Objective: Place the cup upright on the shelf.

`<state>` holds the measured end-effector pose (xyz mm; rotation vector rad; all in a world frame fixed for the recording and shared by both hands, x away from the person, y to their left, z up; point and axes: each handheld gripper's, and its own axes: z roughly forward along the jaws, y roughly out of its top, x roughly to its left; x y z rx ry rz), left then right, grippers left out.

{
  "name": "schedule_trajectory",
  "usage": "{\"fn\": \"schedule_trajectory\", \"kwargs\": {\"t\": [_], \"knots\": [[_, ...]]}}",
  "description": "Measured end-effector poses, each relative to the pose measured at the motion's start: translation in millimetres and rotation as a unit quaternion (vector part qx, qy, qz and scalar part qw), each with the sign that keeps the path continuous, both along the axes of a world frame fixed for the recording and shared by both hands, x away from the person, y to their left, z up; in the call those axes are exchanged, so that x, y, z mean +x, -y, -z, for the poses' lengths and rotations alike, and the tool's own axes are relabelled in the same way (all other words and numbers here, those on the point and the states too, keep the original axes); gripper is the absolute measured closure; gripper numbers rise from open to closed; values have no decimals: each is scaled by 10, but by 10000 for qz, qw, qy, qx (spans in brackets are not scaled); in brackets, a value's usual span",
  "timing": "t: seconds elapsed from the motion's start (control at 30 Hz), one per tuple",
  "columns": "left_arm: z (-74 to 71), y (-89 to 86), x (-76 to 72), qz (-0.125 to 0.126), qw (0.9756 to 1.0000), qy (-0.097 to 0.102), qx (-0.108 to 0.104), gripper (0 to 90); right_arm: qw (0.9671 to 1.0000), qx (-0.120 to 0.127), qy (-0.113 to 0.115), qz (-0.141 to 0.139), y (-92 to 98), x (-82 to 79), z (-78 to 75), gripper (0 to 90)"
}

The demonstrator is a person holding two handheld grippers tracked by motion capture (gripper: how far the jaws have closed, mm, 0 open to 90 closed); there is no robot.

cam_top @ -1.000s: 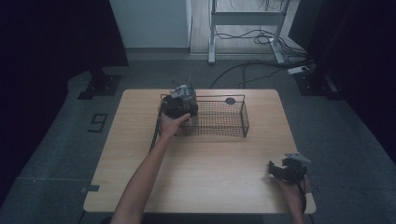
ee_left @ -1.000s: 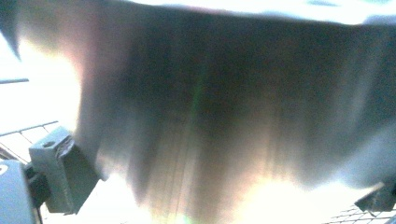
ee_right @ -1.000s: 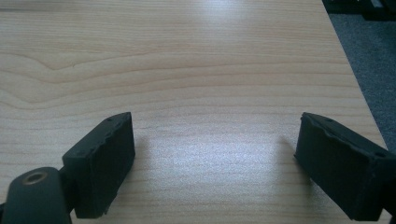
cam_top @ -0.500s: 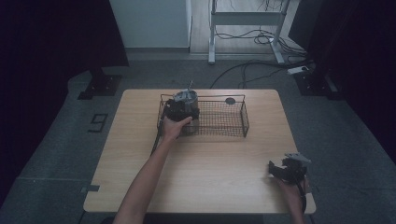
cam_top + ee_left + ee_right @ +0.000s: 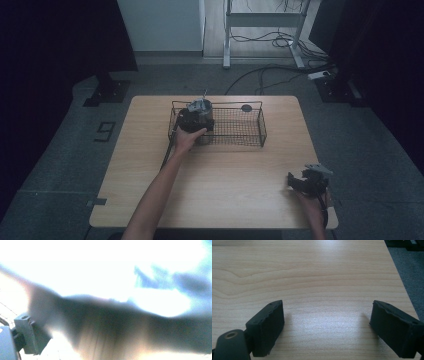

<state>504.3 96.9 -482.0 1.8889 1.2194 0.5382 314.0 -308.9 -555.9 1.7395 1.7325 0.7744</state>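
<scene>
- High view: the black wire-mesh rectangular basket (image 5: 235,127) sits on the far middle of the light wooden desk (image 5: 215,185), its long axis running left to right.
- Its sides are thin dark wire grid, its top open; a small dark round object (image 5: 246,107) lies at its far rim, too small to identify.
- Over the basket's left end, the left gripper (image 5: 196,120) reaches in; its jaws have just been opening, though blur hides what lies between them.
- At the desk's near right corner, the right gripper (image 5: 327,325) rests with jaws wide apart, holding nothing.
</scene>
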Motion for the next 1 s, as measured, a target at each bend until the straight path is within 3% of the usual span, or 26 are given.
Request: {"fn": "schedule_trajectory", "kwargs": {"t": [0.07, 0.2, 0.4, 0.47, 0.53, 0.67, 0.83, 1.0], "knots": [[-5, 16, -26, 1, 9999, 47, 92, 19, 10000, -3, 1, -3, 0, 0, 0, 118], [-28, 6, -38, -40, 10000, 39, 1, 20, 10000, -3, 2, 4, 0, -1, 0, 120], [-127, -61, -69, -87, 9997, 196, -149, 2, 10000, 0, 4, 13, 2, -1, 0, 121], [-163, -85, -101, -89, 9994, 237, -224, 2, 10000, -2, 5, 15, 2, 0, 0, 121], [-199, -98, -160, -82, 9993, 321, -143, 1, 10000, -2, 5, 17, 2, 0, 0, 121], [-274, -147, -272, 9, 9989, 438, -189, 0, 10000, -1, 3, 19, 2, 0, 0, 121], [-355, -259, -388, 71, 9987, 320, -402, 0, 10000, -2, 3, 19, 3, 0, 0, 121], [-364, -353, -529, 172, 9985, 320, -398, 7, 10000, -5, 2, 19, 4, 1, 0, 121]]}}
